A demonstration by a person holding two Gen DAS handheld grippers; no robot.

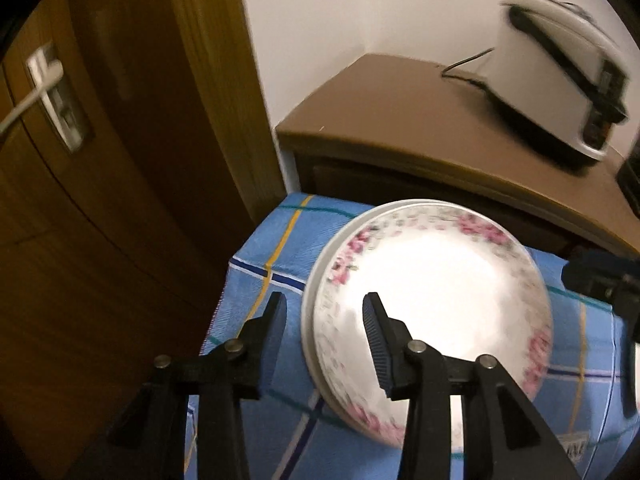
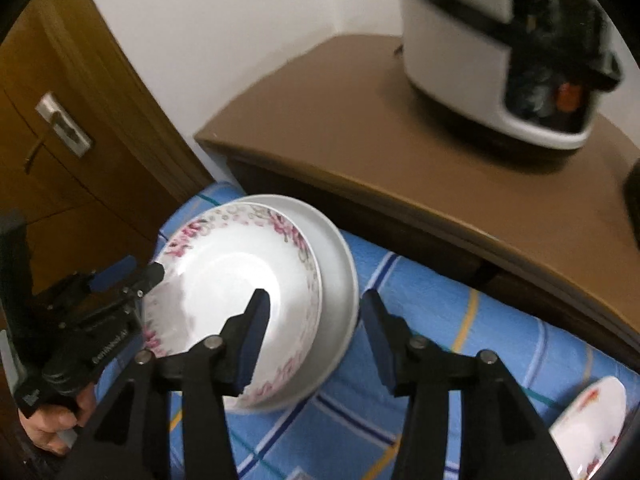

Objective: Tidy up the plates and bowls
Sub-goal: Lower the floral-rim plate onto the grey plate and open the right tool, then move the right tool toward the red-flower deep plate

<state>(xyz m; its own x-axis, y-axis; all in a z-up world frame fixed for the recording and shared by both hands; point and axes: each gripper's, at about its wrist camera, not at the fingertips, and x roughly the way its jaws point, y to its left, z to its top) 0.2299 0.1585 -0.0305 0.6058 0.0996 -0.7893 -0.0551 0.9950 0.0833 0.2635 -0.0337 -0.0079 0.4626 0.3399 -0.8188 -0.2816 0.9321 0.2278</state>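
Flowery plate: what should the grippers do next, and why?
Probably shut the left gripper on the rim of the flowery plate. It and the right gripper are open, each with one finger over the plate and one outside. Nothing is gripped yet; the plate rests on a white plate.

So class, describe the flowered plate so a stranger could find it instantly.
Start at the blue checked tablecloth below the brown cabinet. A stack of dishes sits there; the flowered plate lies on top. Its pink-blossom rim sets it apart from the plain white plate underneath.

Glossy, seemingly ceramic plate [image 1: 432, 292], woven checked cloth [image 1: 272, 276], matt wooden cabinet [image 1: 400, 120]
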